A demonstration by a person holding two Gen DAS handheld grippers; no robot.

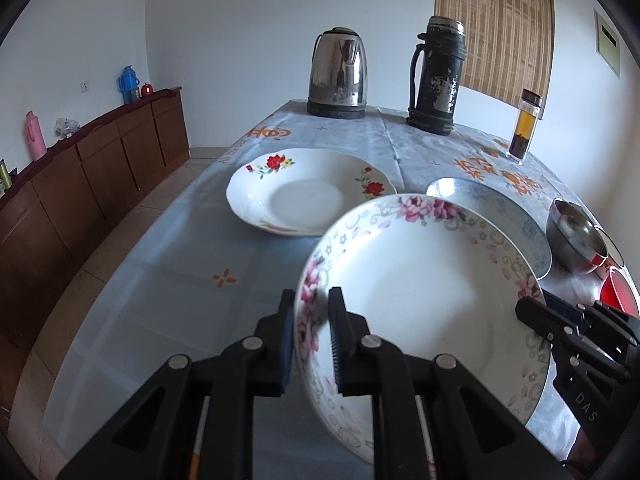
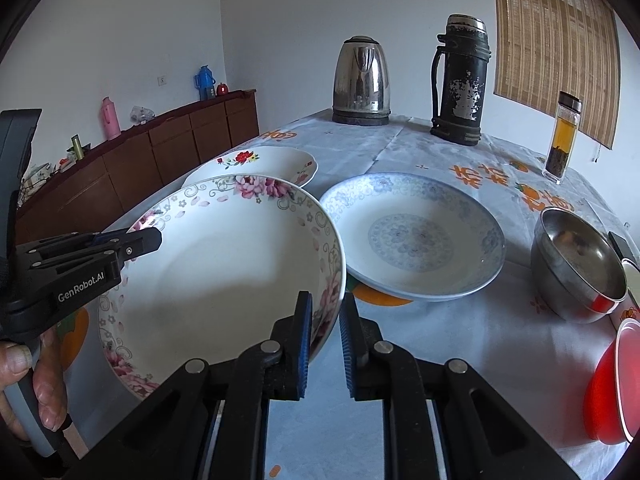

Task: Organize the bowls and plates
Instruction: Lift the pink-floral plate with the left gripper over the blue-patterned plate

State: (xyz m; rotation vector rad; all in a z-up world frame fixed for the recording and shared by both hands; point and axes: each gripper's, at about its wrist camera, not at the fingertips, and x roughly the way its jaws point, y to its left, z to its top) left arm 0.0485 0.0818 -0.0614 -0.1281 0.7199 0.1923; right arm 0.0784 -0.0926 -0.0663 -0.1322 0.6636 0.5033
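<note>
Plate (image 1: 420, 300) rim pinched, underside hidden from both tongs (image 1: 310, 312)

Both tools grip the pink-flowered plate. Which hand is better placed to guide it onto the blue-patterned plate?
Right, probably. The right tool clamps the pink-flowered plate on the rim beside the blue-patterned plate. The left tool holds the opposite rim, farther away, nearer the red-flowered plate.

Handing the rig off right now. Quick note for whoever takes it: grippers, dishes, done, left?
Left hand-held gripper: shut on the pink-flowered plate, on its left rim.
Right hand-held gripper: shut on the same plate's right rim; plate is held tilted above the table.
On the table: red-flowered plate, blue-patterned plate, steel bowl, red bowl.
Done: nothing stacked yet.
Left: set this plate down, gather plates and bowls.
</note>
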